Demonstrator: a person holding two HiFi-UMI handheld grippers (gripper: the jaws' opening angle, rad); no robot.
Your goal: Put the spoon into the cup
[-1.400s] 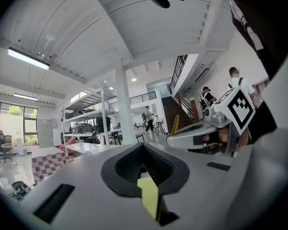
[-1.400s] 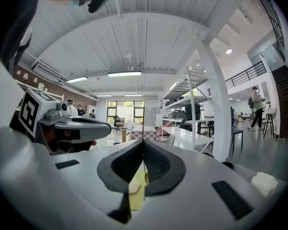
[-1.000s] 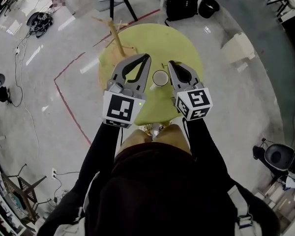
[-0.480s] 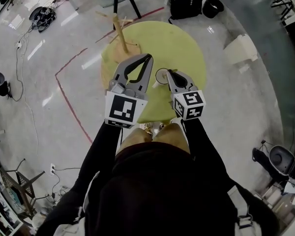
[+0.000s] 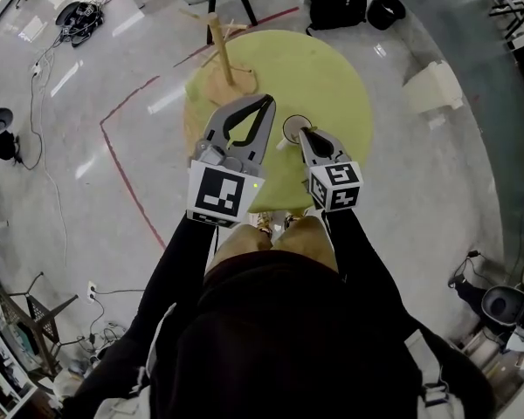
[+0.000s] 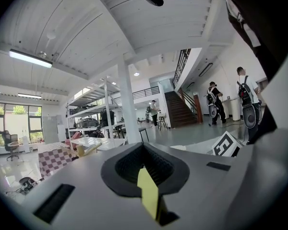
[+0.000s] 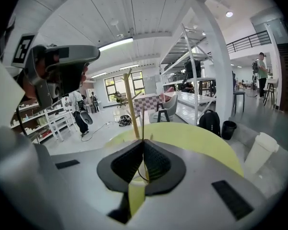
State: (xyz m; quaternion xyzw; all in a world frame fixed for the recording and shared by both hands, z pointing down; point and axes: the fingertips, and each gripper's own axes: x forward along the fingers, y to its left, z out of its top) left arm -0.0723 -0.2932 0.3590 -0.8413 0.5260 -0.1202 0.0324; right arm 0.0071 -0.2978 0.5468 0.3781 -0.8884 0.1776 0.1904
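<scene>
Head view: above the person, facing steeply down; round counter [image 5: 332, 77] at middle distance.
Left gripper view: rides the left hand-held gripper [image 6: 143, 145], facing about level across the hall, jaws close up.
Right gripper view: rides the right hand-held gripper [image 7: 143, 140], tilted down over the counter.
Shared: counter and wooden stand [image 5: 220, 55], in head and right gripper views.

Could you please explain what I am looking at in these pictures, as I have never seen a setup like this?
There is no robot here: a person in dark sleeves holds a two-jaw gripper in each hand. The head view looks down from a camera on the person's head. The other two pictures come from cameras riding on each gripper, looking along its jaws. Below is a round yellow-green table with a cup and a wooden stand on it. The right gripper is shut on a thin handle, seemingly the spoon, with its tips right by the cup. The left gripper is shut with nothing in it.
</scene>
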